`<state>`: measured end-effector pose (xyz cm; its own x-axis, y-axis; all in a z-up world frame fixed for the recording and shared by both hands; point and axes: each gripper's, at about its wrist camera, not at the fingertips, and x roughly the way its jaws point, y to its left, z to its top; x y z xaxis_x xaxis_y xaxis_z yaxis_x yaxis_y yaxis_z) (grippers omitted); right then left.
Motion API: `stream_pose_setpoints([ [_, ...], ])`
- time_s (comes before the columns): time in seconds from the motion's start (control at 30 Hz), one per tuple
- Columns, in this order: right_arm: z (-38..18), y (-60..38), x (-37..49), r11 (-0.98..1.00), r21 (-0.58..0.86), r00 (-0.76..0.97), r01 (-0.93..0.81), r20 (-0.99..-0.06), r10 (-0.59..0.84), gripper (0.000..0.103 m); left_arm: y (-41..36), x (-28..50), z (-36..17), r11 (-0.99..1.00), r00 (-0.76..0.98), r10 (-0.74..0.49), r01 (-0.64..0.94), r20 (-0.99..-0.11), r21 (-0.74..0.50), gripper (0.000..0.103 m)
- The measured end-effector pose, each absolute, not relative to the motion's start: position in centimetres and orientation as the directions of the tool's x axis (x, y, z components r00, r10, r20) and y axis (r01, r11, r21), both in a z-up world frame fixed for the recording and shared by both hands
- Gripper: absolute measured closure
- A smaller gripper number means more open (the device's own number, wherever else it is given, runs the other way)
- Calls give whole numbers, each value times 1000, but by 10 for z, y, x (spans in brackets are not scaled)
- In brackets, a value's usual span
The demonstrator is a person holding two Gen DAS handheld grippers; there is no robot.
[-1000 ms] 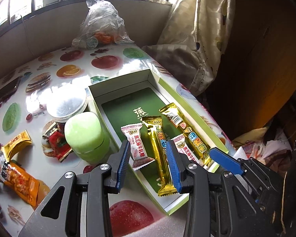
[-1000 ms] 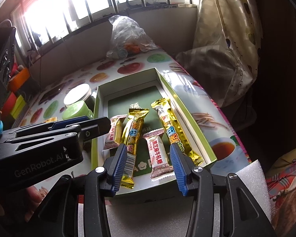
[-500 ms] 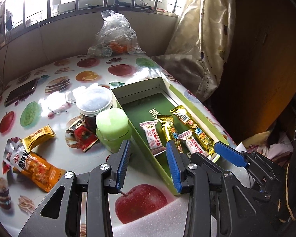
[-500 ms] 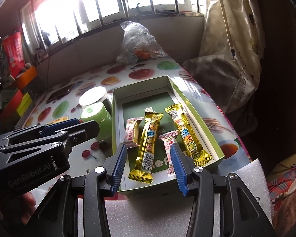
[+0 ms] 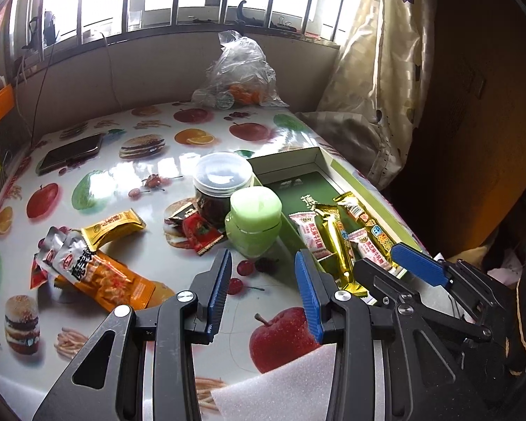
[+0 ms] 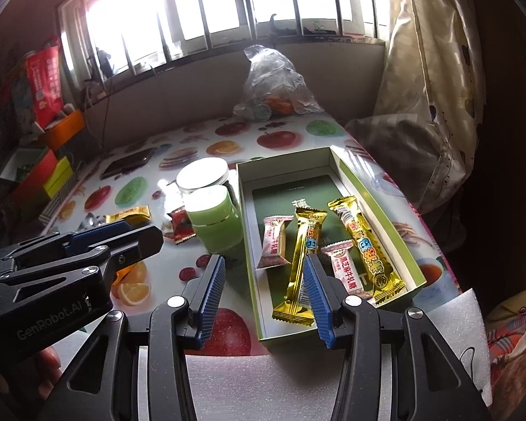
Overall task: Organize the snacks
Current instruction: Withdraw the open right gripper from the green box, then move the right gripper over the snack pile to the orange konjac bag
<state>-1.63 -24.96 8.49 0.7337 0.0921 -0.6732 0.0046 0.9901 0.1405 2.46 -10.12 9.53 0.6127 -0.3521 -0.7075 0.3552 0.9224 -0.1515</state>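
A green-lined box (image 6: 371, 189) (image 5: 368, 189) on the fruit-print table holds two gold bars (image 6: 303, 252) (image 6: 364, 242) and two pink candies (image 6: 273, 245) (image 6: 345, 270). Loose snacks lie left of it: an orange chips pack (image 5: 101, 277), a gold packet (image 5: 114, 226) (image 6: 129, 213) and a red packet (image 5: 200, 233) (image 6: 182, 224). My left gripper (image 5: 263, 298) is open and empty over the table, left of the box. My right gripper (image 6: 264, 301) is open and empty above the box's near left corner.
A green jar (image 5: 254, 224) (image 6: 215, 221) and a clear-lidded jar (image 5: 221, 182) stand against the box's left side. A phone (image 5: 72, 152) lies far left. A plastic bag (image 5: 240, 77) sits by the window wall. A curtain (image 5: 375, 87) hangs right. White foam (image 6: 298, 386) lies near.
Both grippers have pulled back and swung left, away from the box. The left one now faces the loose snacks on the table. Both stay open and empty.
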Motion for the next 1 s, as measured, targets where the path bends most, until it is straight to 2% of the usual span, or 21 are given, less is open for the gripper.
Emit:
stream_pose_setpoints([
  [0.33,88,-223,-12,993,111,737,-46,-667,109,57,-60,20,91,950,637,-299,271,-710,-157,64],
  [1.0,67,-135,28,959,100,666,-265,-700,257,57,52,26,61,988,662,-128,17,-739,-157,64],
])
